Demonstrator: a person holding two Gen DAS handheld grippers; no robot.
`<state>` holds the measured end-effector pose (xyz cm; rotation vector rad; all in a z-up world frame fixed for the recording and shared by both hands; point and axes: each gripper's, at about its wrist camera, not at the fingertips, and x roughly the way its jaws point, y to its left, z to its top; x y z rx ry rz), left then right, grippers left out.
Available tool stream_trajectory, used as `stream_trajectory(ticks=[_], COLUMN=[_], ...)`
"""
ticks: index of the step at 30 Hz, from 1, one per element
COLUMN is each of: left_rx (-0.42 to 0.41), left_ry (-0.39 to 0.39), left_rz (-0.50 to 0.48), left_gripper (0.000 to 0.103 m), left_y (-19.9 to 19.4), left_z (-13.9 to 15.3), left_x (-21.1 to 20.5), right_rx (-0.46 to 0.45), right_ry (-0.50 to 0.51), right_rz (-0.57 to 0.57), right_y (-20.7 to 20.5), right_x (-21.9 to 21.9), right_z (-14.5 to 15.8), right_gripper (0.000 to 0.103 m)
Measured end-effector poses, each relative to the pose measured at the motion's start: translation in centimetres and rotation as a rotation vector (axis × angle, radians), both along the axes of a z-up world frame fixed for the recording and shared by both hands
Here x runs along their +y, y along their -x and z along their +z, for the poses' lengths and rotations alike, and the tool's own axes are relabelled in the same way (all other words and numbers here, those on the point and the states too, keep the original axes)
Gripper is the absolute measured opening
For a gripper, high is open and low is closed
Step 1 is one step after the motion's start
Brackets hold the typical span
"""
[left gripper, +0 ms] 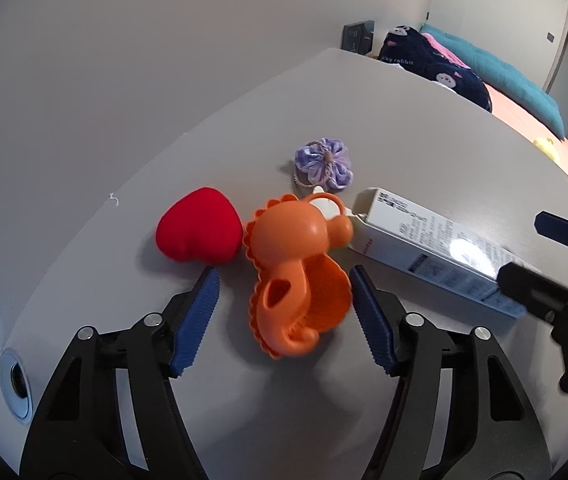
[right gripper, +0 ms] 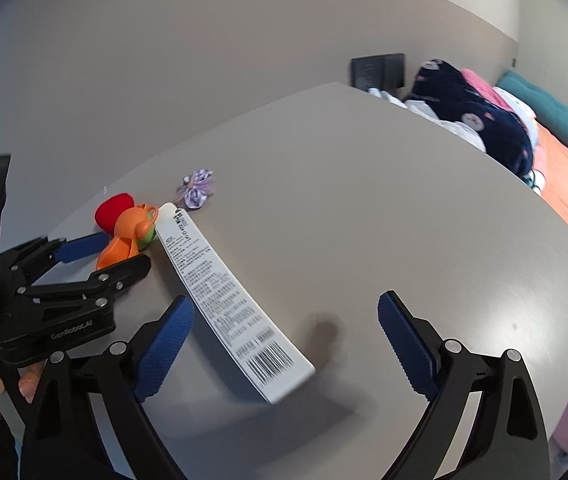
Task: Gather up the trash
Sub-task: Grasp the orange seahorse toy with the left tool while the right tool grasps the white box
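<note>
The left gripper [left gripper: 284, 300] stands partly open, its blue pads either side of the orange plastic toy [left gripper: 298, 272], neither pad visibly pressing; nothing is held. The right gripper [right gripper: 286, 344] stands wide open and empty, the near end of the long white box [right gripper: 227, 300] lying between its fingers, closer to the left one.

Risks from here:
- The toy is rounded and hollow (a slippery shape); pads closing off-centre could squirt it forward into the red heart cushion [left gripper: 199, 226] just beyond the left fingertip.
- The box lies skewed to the right gripper's fingers; closing on one corner could pivot it against the toy.
- Both grippers work close together and could collide.
</note>
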<state>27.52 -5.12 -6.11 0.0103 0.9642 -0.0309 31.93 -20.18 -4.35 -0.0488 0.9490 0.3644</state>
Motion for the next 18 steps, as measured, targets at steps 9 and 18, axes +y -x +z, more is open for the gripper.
stream_trajectory(ticks=[9,18], left_rx=[-0.019,-0.066], left_ry=[-0.015,-0.021], left_rz=[-0.016,-0.012], left_gripper=[0.046,0.046], left_y=[-0.3,1.0], left_z=[0.2,0.7], left_x=[0.5,0.3], right_rx=[0.010,-0.032], right_ry=[0.062,0.119], right_rz=[0.093,0.088], right_y=[-0.8,0.5], right_x=[3.0,3.3], right_z=[-1.7,-1.2], right_gripper=[0.068,0.028])
